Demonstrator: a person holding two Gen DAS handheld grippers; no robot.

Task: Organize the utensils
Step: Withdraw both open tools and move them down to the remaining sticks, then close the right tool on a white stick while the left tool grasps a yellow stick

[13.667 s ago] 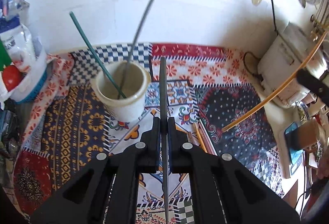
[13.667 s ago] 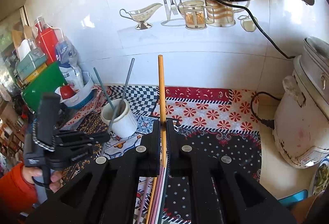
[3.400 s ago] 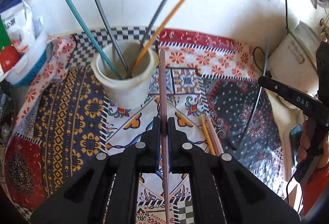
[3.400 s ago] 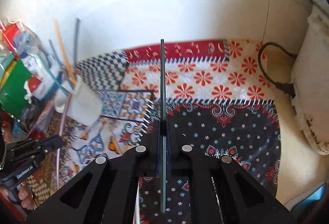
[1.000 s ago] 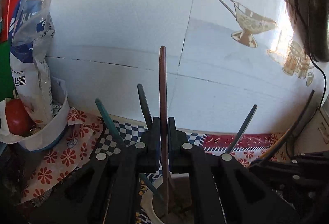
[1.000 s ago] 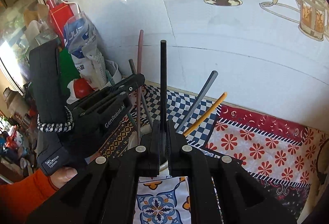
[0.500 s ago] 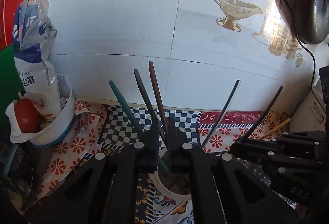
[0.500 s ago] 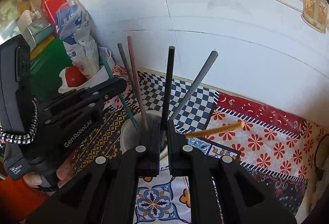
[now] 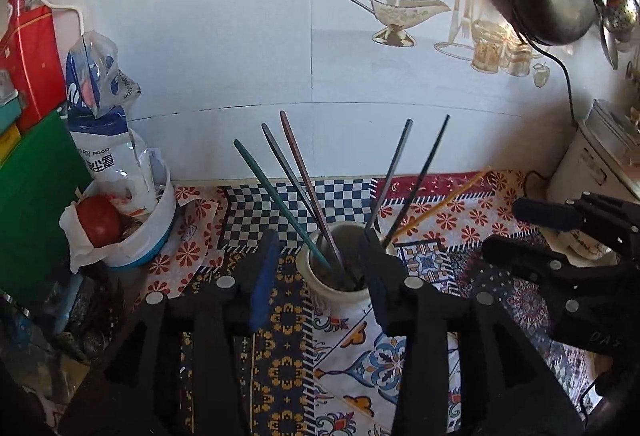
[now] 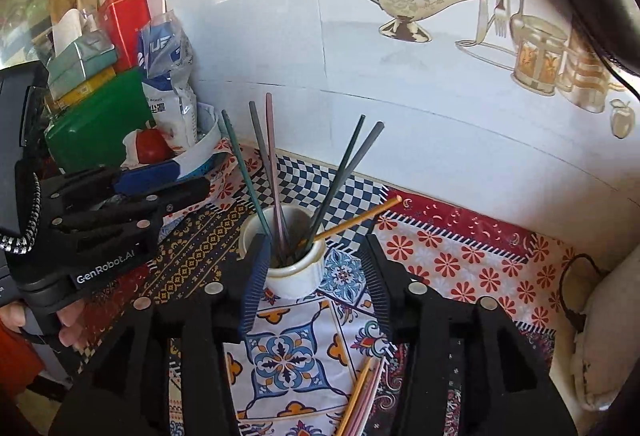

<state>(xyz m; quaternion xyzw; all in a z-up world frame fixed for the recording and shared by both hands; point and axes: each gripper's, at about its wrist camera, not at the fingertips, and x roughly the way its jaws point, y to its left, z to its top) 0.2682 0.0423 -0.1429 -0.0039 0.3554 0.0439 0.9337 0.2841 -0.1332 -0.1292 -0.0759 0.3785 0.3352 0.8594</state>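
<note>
Both grippers' jaws have just been opening and stand spread, nothing between them: left gripper (image 9: 320, 278), right gripper (image 10: 314, 276). Six chopsticks lean in the white cup (image 10: 294, 268) on the patterned cloth (image 10: 296, 352). The orange chopstick (image 10: 356, 218) lies nearly flat across the rim; a knock from either jaw would likely flick it out. The cup sits right at the jaws, so a careless pull-back could tip it. More chopsticks (image 10: 366, 394) lie on the cloth near the right gripper, not yet picked up.
</note>
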